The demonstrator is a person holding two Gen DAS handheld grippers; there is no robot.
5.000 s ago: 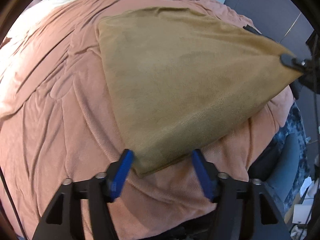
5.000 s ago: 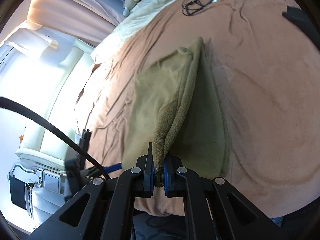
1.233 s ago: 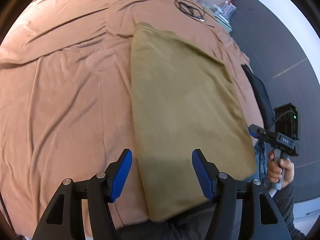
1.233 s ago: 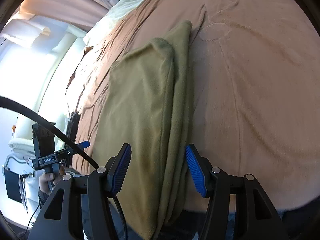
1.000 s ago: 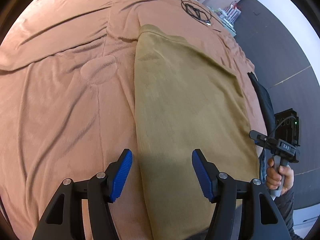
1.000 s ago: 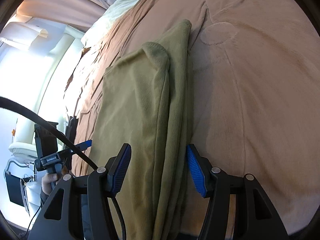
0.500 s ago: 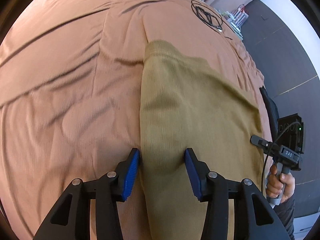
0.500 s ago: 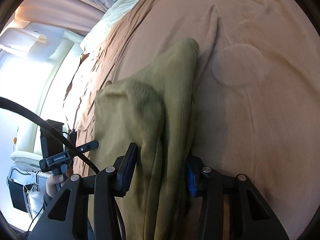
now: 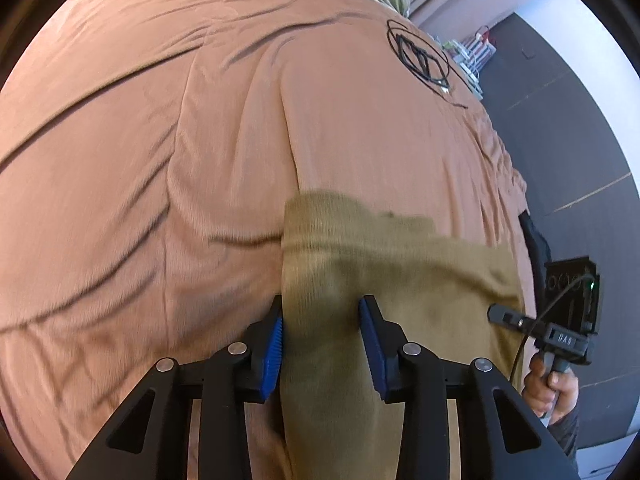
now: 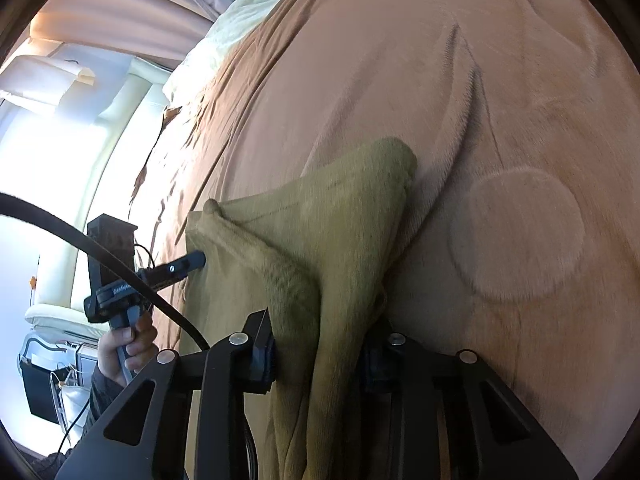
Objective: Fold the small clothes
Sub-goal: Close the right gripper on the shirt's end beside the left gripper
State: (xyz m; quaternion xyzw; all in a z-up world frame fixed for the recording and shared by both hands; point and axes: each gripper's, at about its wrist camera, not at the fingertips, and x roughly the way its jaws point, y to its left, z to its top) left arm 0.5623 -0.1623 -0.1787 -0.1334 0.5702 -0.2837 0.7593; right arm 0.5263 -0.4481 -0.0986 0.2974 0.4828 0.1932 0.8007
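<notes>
An olive-tan cloth (image 9: 400,272) lies folded in a long strip on the pink-brown bedspread (image 9: 160,160). My left gripper (image 9: 322,344) sits low over the strip's left edge near its far end. Its jaws are closing, and a raised ridge of cloth lies between the blue pads (image 9: 274,344). In the right wrist view the cloth (image 10: 320,216) shows a thick rolled fold. My right gripper (image 10: 320,360) straddles that fold, and its jaws are closing too, with the fabric bunched between them. The right pad is mostly hidden by cloth.
A coiled black cable (image 9: 420,56) lies on the bedspread beyond the cloth. A person's hand (image 9: 556,384) holds the other gripper's handle at the bed's right side. Pale bedding (image 10: 248,0) and a bright window lie past the bed.
Both grippers have slid forward along the cloth toward its far end and sunk onto it. Both pairs of jaws have narrowed, and the cloth now bunches up between them.
</notes>
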